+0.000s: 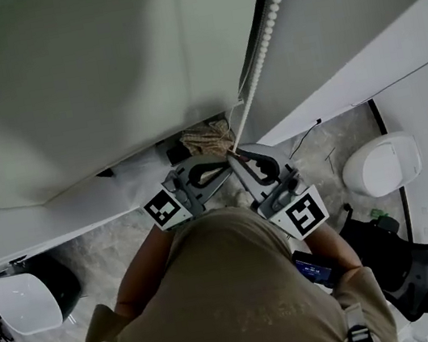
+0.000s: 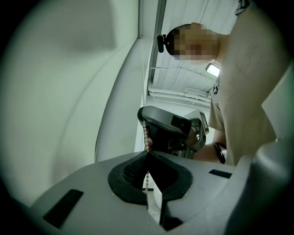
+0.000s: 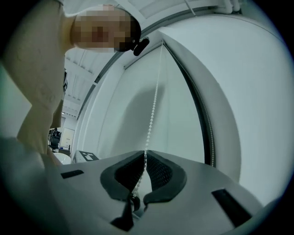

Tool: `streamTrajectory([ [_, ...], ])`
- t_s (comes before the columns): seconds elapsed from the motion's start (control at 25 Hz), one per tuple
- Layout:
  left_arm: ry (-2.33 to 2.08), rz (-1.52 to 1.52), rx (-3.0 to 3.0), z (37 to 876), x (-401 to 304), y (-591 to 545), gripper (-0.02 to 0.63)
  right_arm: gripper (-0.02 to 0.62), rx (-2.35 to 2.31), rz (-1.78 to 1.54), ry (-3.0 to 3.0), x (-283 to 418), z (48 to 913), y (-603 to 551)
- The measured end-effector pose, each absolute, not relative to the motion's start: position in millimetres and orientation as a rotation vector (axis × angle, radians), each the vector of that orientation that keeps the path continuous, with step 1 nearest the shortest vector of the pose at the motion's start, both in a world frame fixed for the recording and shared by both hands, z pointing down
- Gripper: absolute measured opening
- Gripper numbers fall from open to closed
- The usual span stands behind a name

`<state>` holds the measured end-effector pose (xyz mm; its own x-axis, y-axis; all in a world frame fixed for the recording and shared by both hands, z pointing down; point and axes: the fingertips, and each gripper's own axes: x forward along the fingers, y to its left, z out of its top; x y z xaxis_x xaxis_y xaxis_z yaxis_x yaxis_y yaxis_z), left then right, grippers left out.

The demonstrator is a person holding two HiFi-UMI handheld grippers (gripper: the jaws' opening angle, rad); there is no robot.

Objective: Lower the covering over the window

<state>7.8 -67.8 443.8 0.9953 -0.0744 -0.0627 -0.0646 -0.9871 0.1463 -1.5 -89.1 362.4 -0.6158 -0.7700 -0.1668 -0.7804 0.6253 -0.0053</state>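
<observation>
Left hand-held gripper (image 1: pixel 217 165) and right hand-held gripper (image 1: pixel 243 161) meet tip to tip low on the bead chain (image 1: pixel 261 43), beside the blind (image 1: pixel 82 74).

Left gripper view: jaws clenched on that chain, which runs upright to the right one just above.

Right gripper view: jaws barely parted, chain loose between, so the left likely pulls down.
</observation>
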Motion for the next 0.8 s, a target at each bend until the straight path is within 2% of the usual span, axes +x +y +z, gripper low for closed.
streamTrajectory([
  [0.04, -0.1, -0.1, 2.998, 442.1, 8.1, -66.1, 0.015, 0.015, -1.308, 0.079, 2.692, -0.2, 363.0, -89.4],
  [0.2, -0.018, -0.143, 3.009, 431.3, -1.4, -64.5, 0.017, 0.008, -1.308, -0.045, 2.669, 8.9, 373.5, -93.5],
  [0.28, -0.025, -0.202, 3.012, 412.3, -10.5, -74.0, 0.123, 0.008, -1.304, -0.117, 2.711, 9.7, 400.1, -94.9],
  [0.48, -0.081, -0.27, 3.125, 350.3, 6.3, -92.4, 0.121, 0.008, -1.268, -0.176, 2.784, -5.5, 424.1, -89.4],
  [0.52, -0.092, -0.243, 3.15, 347.2, 12.2, -92.0, 0.092, 0.008, -1.263, -0.164, 2.795, -9.6, 423.2, -89.2],
  [0.56, -0.108, -0.215, 3.163, 347.7, 16.1, -90.9, 0.031, 0.008, -1.259, -0.161, 2.8, -12.2, 423.0, -88.6],
  [0.68, -0.167, -0.235, 3.133, 350.9, 12.5, -90.2, 0.017, 0.009, -1.26, -0.155, 2.746, -5.2, 414.4, -83.2],
  [0.72, -0.185, -0.254, 3.124, 352.6, 8.6, -91.5, 0.017, 0.031, -1.253, -0.156, 2.697, 2.9, 405.9, -80.4],
  [0.76, -0.198, -0.265, 3.119, 356.4, 5.1, -93.6, 0.017, 0.109, -1.238, -0.148, 2.643, 12.1, 394.7, -78.2],
  [0.8, -0.205, -0.26, 3.117, 363.4, 3.0, -95.5, 0.017, 0.127, -1.221, -0.124, 2.599, 19.4, 382.2, -77.3],
])
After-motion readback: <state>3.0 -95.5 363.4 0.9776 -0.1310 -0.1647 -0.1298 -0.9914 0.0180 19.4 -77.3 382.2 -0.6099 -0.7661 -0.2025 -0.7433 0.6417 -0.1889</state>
